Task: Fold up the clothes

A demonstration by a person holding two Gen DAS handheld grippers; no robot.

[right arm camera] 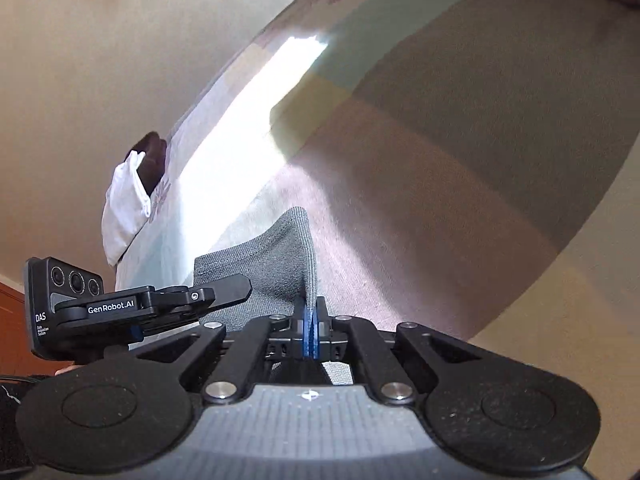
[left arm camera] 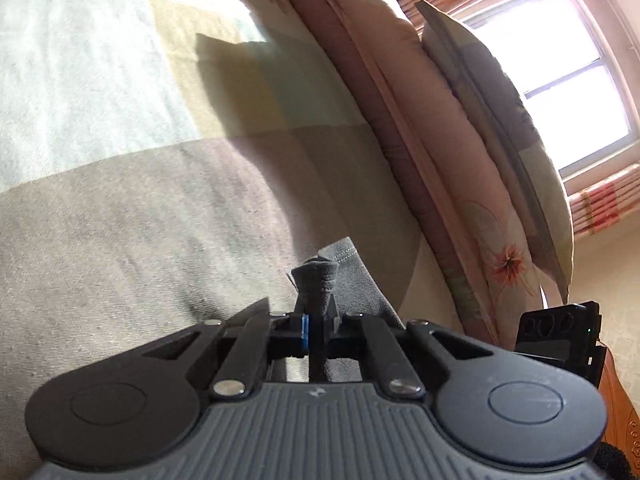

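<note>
On the patchwork bedspread (left arm camera: 120, 184), near its pillow-side edge, both grippers pinch the grey knitted garment (right arm camera: 276, 264): left gripper (left arm camera: 316, 320) and right gripper (right arm camera: 310, 330) each clamped on an edge. Grasping looks done; next, likely lift both ends together and carry them over evenly.

1. My left gripper (left arm camera: 316, 316) is pinching a bunched bit of the grey cloth (left arm camera: 320, 276).
2. The cloth is lying on the striped bed cover (left arm camera: 140, 200).
3. Pillows (left arm camera: 452, 152) are leaning beside the bright window (left arm camera: 560, 80).
4. My other gripper (left arm camera: 560, 336) is peeking in at the right.
</note>
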